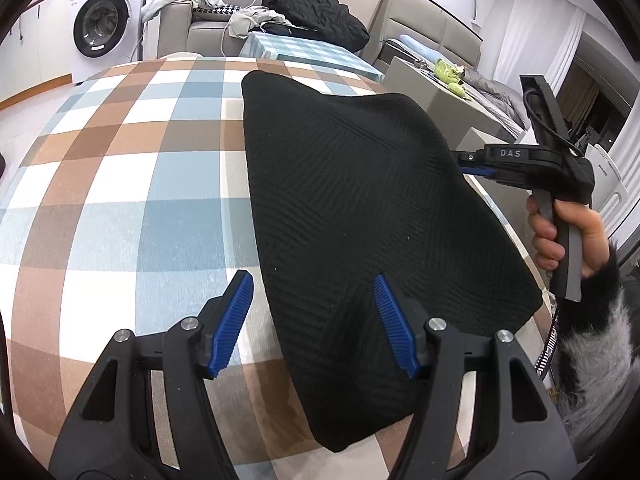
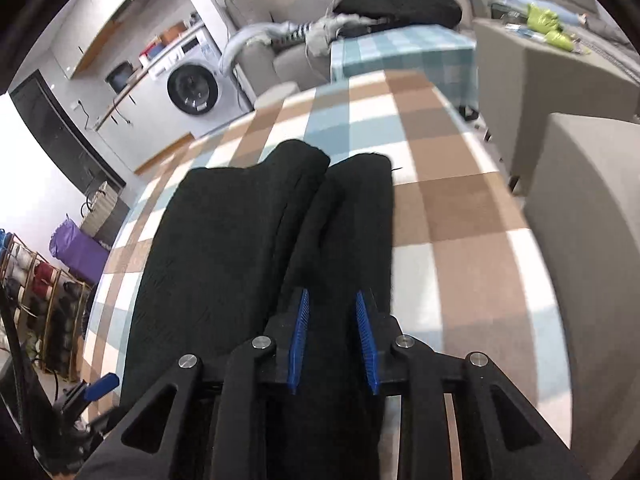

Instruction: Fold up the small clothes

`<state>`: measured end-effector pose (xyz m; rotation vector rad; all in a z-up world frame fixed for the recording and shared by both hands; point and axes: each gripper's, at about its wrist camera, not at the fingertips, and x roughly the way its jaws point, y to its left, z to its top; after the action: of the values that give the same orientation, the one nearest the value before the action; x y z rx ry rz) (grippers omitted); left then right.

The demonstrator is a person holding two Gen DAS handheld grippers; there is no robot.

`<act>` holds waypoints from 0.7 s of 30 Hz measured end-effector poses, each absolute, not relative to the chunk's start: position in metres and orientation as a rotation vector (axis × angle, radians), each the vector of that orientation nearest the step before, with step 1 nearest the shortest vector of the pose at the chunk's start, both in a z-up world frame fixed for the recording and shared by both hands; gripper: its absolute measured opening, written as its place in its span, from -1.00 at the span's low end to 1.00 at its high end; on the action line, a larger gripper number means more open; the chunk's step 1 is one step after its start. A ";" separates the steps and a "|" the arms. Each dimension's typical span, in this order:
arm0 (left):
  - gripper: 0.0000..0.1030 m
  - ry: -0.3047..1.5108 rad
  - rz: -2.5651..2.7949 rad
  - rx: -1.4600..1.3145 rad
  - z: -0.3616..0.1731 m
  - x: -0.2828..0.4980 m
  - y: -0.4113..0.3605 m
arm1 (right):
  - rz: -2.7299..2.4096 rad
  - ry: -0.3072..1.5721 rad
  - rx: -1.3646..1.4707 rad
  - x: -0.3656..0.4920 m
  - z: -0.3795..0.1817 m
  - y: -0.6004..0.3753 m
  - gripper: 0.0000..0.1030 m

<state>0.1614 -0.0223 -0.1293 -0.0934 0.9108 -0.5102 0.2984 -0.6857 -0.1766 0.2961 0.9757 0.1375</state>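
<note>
Checked cloth (image 1: 120,168) covers the table where the black knit garment (image 1: 360,200) lies, partly folded. Left gripper (image 1: 312,324) hovers wide and empty over its near edge; right gripper (image 2: 332,340) stands narrow astride a raised fold, pads apparently not pressing. A shallow pinch there could slip, collapsing the fold.

Left gripper (image 1: 312,322) angled downward, blue-padded fingers (image 1: 230,322) spread wide with nothing pinched between them. Right gripper (image 2: 332,342) also tilted down, fingers (image 2: 298,340) narrowly parted with a small gap showing. Right hand (image 1: 560,236) wrapped round the grey handle, fingers curled at its front, fuzzy black-and-grey sleeve (image 1: 600,340) at the wrist.
</note>
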 end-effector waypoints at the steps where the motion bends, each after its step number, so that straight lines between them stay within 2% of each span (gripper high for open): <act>1: 0.18 0.913 -0.508 -0.097 -0.130 0.163 -0.021 | 0.132 0.980 0.279 0.301 -0.177 -0.686 -0.51; 5: 0.18 0.925 -0.505 -0.099 -0.132 0.168 -0.020 | 0.135 0.997 0.287 0.307 -0.179 -0.691 -0.51; 9: 0.18 0.926 -0.508 -0.113 -0.132 0.170 -0.018 | 0.192 0.930 0.298 0.300 -0.164 -0.688 -0.50; 21: 0.18 0.936 -0.532 -0.101 -0.136 0.178 -0.028 | 0.183 1.008 0.149 0.319 -0.181 -0.673 -0.48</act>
<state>0.1776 -0.0281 -0.1365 -0.1012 0.9358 -0.5316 0.3193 -0.6730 -0.1812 0.1486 1.0078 0.1828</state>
